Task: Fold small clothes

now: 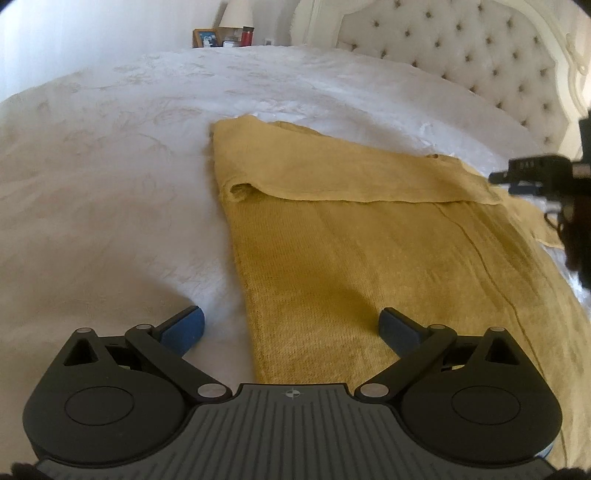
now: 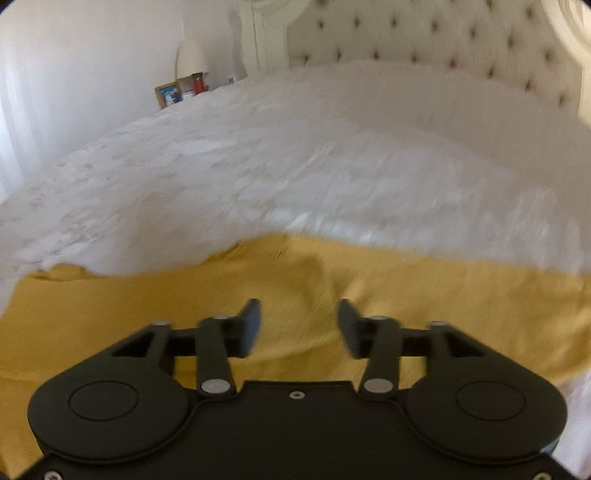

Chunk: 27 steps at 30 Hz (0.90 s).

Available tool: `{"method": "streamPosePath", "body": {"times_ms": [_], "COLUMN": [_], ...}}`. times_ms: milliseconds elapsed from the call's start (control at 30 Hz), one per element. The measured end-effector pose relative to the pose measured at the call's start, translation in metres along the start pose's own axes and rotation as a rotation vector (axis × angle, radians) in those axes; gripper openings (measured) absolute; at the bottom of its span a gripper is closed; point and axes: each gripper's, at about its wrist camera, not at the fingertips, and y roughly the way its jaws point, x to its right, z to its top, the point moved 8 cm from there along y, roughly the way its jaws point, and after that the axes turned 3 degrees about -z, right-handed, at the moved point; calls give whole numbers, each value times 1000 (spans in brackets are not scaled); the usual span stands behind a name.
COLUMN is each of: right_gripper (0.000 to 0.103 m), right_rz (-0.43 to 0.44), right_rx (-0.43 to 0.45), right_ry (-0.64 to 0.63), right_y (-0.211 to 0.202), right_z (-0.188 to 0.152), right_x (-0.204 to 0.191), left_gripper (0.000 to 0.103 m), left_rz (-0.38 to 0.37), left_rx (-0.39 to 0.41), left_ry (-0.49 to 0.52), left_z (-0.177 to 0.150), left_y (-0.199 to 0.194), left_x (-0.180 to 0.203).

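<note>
A mustard-yellow knit garment [image 1: 332, 240] lies flat on the white bedspread [image 1: 110, 166], with a sleeve folded across its upper part [image 1: 332, 177]. My left gripper [image 1: 291, 325] is open and empty, low over the garment's near left edge, one finger over the bedspread and one over the knit. My right gripper [image 2: 299, 325] is open and empty just above the garment [image 2: 443, 295], near its far edge. The right view is blurred. The right gripper's body also shows at the right edge of the left wrist view [image 1: 546, 173].
A tufted cream headboard [image 1: 480, 55] stands at the far right of the bed. A nightstand with a picture frame [image 1: 205, 37], a lamp [image 1: 238, 14] and a red bottle [image 1: 246, 35] lies beyond the far bed edge.
</note>
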Motion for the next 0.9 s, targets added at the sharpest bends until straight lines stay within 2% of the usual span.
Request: {"method": "streamPosePath", "body": {"times_ms": [133, 267, 300, 367, 433, 467, 533, 633, 667, 733, 767, 800, 833, 900], "right_gripper": [58, 59, 54, 21, 8, 4, 4, 4, 4, 17, 18, 25, 40, 60], "right_rz": [35, 65, 69, 67, 40, 29, -12, -23, -20, -3, 1, 5, 11, 21], "right_rx": [-46, -52, -56, -67, -70, -69, -80, -91, -84, -74, -75, -78, -80, -87], "right_ry": [48, 153, 183, 211, 199, 198, 204, 209, 206, 192, 182, 166, 145, 93], "right_y": [11, 19, 21, 25, 24, 21, 17, 17, 14, 5, 1, -5, -11, -23], "right_z": [-16, -18, -17, -16, -17, -18, -24, -32, -32, -32, -33, -36, -39, -50], "right_x": [-5, -5, -3, -1, 1, 3, 11, 21, 22, 21, 19, 18, 16, 12], "left_gripper": [102, 102, 102, 102, 102, 102, 102, 102, 102, 102, 102, 102, 102, 103], "left_rz": [-23, -45, -43, -38, -31, -29, -29, -32, -31, -21, -12, -1, 10, 38], "left_rx": [16, 19, 18, 15, 13, 11, 7, 7, 6, 5, 5, 8, 11, 29], "left_ry": [-38, -70, -68, -55, -36, -27, -22, -25, -18, 4, 14, 28, 40, 71], "left_z": [1, 4, 4, 3, 2, 2, 2, 2, 1, -1, -2, -4, -5, -8], "left_y": [-2, -2, -2, -1, -2, -2, -2, -2, -2, 0, 1, 2, 3, 4], "left_x": [-4, -8, -8, -7, -6, -5, -6, -7, -6, -5, -4, -2, 0, 3]}}
